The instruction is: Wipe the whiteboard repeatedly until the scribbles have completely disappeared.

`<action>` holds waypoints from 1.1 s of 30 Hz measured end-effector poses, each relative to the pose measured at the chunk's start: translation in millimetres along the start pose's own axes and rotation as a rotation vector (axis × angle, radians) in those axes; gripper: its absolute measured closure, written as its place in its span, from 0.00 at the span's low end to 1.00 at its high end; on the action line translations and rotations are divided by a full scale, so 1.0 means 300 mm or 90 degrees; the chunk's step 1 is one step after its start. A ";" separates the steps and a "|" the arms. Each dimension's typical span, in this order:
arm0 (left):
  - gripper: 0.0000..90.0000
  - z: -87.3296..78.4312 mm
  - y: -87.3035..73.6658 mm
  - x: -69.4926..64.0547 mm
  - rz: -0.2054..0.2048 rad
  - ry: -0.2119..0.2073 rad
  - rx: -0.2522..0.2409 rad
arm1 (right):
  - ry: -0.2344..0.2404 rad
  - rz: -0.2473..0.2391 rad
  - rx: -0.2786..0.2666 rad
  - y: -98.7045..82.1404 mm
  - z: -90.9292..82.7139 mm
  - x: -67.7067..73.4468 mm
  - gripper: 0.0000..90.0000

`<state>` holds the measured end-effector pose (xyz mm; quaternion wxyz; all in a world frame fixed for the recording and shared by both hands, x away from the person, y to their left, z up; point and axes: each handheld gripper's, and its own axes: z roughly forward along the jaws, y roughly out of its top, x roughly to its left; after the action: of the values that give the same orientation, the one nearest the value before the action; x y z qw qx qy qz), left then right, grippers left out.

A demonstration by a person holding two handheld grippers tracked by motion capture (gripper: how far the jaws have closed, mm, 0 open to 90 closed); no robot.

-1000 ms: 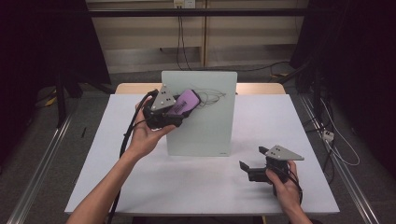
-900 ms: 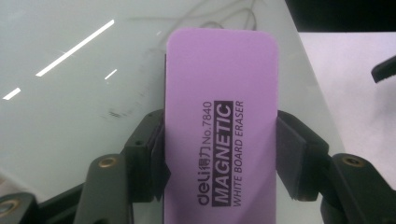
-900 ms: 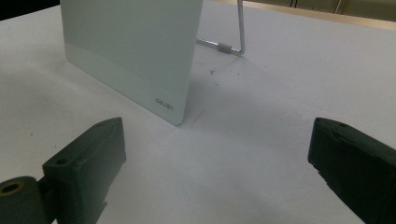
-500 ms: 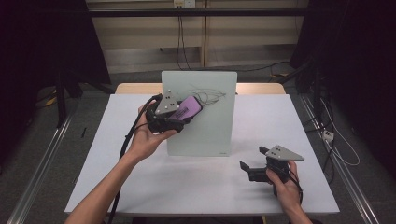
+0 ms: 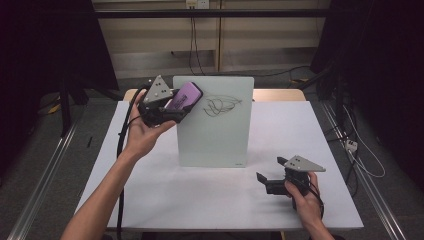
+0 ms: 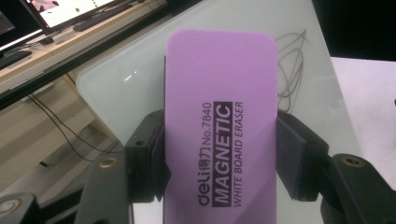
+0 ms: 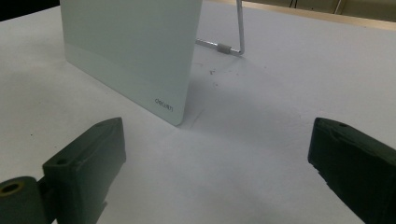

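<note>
The left gripper [image 5: 176, 107] pinched the purple eraser [image 5: 183, 96] by its long edges, holding it in the air against the upper left corner of the whiteboard [image 5: 212, 135]. The right gripper [image 5: 264, 176] rested near the tabletop's [image 5: 210, 195] front right corner, jaws spread.

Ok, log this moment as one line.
left gripper: shut on eraser, at whiteboard top-left | scribble: not wiped | right gripper: open, low over table

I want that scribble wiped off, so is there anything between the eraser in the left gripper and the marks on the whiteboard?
Nothing visible. The left gripper holds the eraser at the whiteboard's upper left corner; bare board lies between it and the scribble.
</note>
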<state>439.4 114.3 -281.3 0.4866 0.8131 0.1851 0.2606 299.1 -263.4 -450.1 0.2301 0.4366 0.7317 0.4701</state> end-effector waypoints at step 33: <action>0.45 0.098 0.057 -0.103 0.045 -0.024 0.024 | 0.000 -0.001 -0.005 0.000 -0.005 0.001 0.05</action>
<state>433.4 68.9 -285.0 0.4648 0.8330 0.1522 0.2587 297.9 -263.8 -449.3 0.2321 0.4354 0.7302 0.4726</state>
